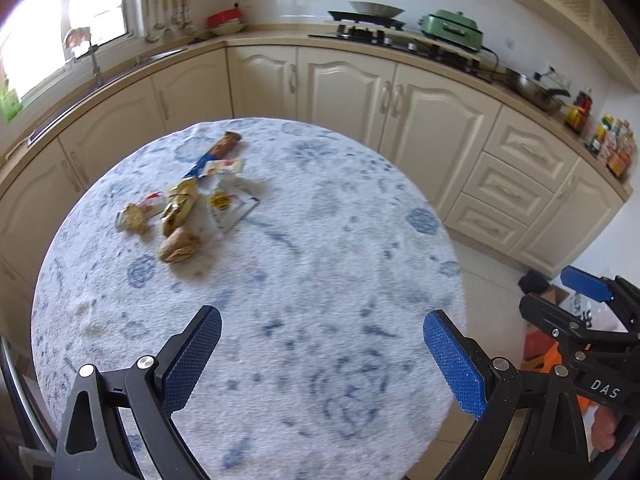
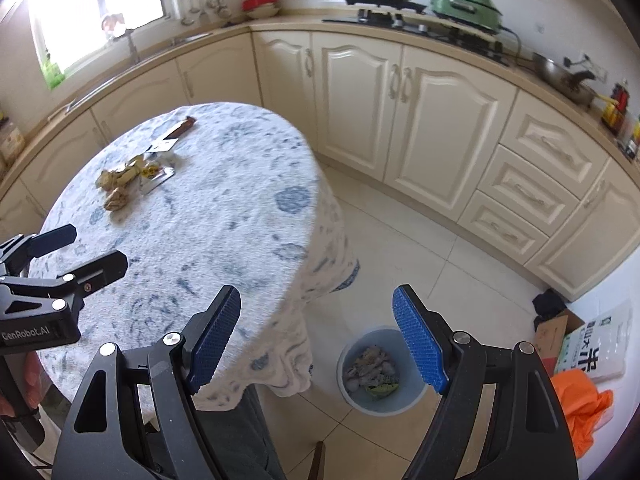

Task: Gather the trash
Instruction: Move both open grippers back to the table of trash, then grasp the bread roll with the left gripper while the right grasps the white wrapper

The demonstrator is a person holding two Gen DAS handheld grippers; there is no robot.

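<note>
Both claws — left claw, right claw — wide and empty; wrappers heaped at ten o'clock on the worktop — light, crinkly, likely slippery, best pinched at a crumpled fold.

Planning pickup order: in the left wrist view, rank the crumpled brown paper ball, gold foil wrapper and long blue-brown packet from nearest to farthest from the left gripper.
1. Crumpled brown paper ball, nearest, left of the table's centre.
2. Gold foil wrapper, just behind the ball.
3. Long blue-brown packet, farthest, by the table's far edge.
The left gripper is open and empty.
</note>
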